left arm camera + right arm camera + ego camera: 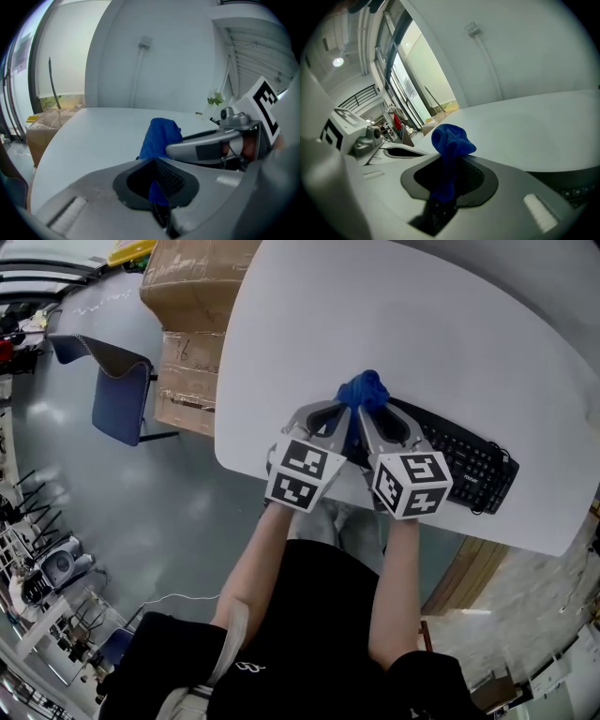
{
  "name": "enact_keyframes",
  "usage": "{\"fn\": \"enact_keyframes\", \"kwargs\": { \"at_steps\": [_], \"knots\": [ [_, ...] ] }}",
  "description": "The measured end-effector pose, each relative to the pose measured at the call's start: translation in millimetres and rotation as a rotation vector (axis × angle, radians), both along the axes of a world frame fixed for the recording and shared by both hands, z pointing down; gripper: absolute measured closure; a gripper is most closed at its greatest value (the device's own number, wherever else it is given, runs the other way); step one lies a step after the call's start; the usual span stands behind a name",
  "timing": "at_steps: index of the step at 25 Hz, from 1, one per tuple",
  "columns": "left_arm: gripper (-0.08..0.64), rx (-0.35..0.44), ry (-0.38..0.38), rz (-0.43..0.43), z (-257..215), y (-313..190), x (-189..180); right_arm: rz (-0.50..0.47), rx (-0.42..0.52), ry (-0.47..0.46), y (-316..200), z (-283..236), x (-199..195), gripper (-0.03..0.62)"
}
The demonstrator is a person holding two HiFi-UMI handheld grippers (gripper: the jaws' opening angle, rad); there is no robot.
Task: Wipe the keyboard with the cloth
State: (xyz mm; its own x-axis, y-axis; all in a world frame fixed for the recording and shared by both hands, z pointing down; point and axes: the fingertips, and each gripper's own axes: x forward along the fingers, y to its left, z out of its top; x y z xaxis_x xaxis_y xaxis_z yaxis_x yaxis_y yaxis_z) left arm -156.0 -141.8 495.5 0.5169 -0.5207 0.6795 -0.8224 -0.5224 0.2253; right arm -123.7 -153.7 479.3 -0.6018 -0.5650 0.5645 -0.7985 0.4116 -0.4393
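Cloth bunched up over the keyboard, wiping not really going yet

The left gripper [336, 414] and right gripper [378, 418] are both clamped on the same blue cloth [364, 390], held above the left end of the black keyboard [461, 461] near the table [422, 324] edge. I'd guess the next move is to lower it onto the keys and drag it right.

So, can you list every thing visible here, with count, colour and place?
table: one, white, upper head view
keyboard: one, black, on the table, near edge
cloth: one, blue, bunched above the keyboard's left end
cardboard boxes: at least two, brown, floor left of table
chair: one, blue, floor beside boxes
left gripper: one, grey, shut on the cloth
right gripper: one, grey, shut on the cloth
forearms: two, behind the grippers
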Motion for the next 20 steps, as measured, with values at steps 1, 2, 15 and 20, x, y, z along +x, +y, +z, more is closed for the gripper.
{"fn": "enact_keyframes", "kwargs": {
  "at_steps": [1,2,15,20],
  "knots": [
    [0.561,0.005,-0.004,0.010,0,0,1,0.004,-0.001,0.003,0,1,0,0.505],
    [0.561,0.009,-0.008,0.019,1,-1,2,0.009,-0.002,0.007,0,2,1,0.505],
    [0.561,0.004,-0.064,-0.060,4,2,15,-0.040,-0.013,-0.028,8,3,18,0.505],
    [0.561,0.002,-0.091,-0.064,2,2,29,-0.050,-0.020,-0.030,9,1,31,0.505]
  ]
}}
